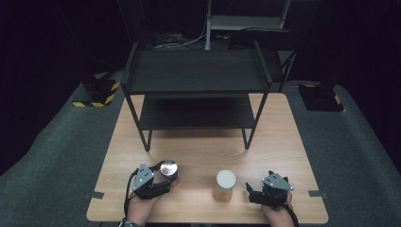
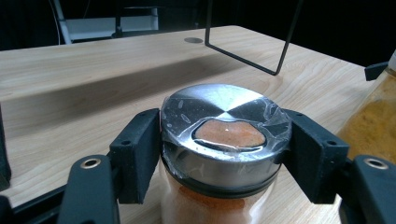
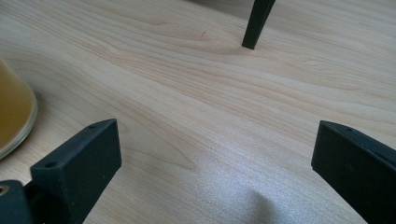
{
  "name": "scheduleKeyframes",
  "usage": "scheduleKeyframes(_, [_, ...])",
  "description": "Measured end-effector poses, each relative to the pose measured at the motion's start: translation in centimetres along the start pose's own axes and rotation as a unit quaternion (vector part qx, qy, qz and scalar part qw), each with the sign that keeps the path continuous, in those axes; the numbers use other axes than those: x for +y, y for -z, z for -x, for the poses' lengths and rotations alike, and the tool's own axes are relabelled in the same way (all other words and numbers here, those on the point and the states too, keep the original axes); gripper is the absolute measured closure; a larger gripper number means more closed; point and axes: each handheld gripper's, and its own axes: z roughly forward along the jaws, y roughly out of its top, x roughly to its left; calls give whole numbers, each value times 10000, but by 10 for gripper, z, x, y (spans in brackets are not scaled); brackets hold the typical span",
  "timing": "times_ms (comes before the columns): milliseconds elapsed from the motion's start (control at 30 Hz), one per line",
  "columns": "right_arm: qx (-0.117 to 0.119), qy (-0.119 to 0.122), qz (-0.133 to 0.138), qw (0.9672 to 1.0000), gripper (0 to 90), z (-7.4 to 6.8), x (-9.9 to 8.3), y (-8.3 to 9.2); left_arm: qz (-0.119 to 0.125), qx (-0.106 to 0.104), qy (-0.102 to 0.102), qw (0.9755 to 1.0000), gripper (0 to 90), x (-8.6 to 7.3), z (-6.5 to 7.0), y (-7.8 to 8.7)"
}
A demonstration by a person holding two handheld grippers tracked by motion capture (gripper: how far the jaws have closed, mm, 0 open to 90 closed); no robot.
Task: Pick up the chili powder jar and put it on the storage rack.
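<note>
The left tongs (image 2: 224, 154) are gripping a spice jar (image 2: 219, 186) of orange powder by its plastic-wrapped metal lid (image 2: 224, 126) near the worktop's (image 1: 198, 142) front edge. The jar's bottom is lying out of frame in the left gripper view, while the right tongs (image 3: 210, 172) are standing open.

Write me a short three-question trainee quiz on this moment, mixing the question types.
1. True or false: the left gripper is clamped on the metal-lidded spice jar.
2. The right gripper is: A) open with nothing between its jaws, B) shut on the white-lidded jar.
3. What stands at the far side of the table?

Key: 1 true; 2 A; 3 a black two-tier shelf.
</note>
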Motion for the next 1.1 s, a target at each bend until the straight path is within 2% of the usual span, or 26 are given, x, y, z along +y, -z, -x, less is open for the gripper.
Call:
scheduleKeyframes(67, [-11, 52, -25, 10000, 7, -1, 0, 1, 13, 14, -127, 9999, 349, 1, 2, 1])
scheduleKeyframes(133, [-4, 66, -29, 10000, 7, -1, 0, 1, -1, -8, 72, 10000, 350, 3, 0, 2])
scheduleKeyframes(333, [1, 34, -37, 10000, 7, -1, 0, 1, 134, -28, 81, 9999, 351, 7, 3, 5])
scheduleKeyframes(500, [5, 36, -49, 10000, 7, 0, 1, 1, 285, -72, 19, 9996, 352, 18, 9, 10])
scheduleKeyframes(600, [13, 6, -57, 10000, 7, 0, 1, 1, 329, -66, -120, 9994, 351, 27, 14, 13])
scheduleKeyframes(700, [33, -22, -78, 10000, 7, 2, 2, 0, 406, -68, -171, 9990, 351, 33, 18, 15])
scheduleKeyframes(933, [34, -21, -62, 10000, 7, 2, 1, 1, 649, -159, -187, 9976, 351, 49, 27, 21])
scheduleKeyframes(1100, [42, -43, -72, 10000, 7, 3, 1, 0, 684, -216, -241, 9971, 351, 59, 31, 22])
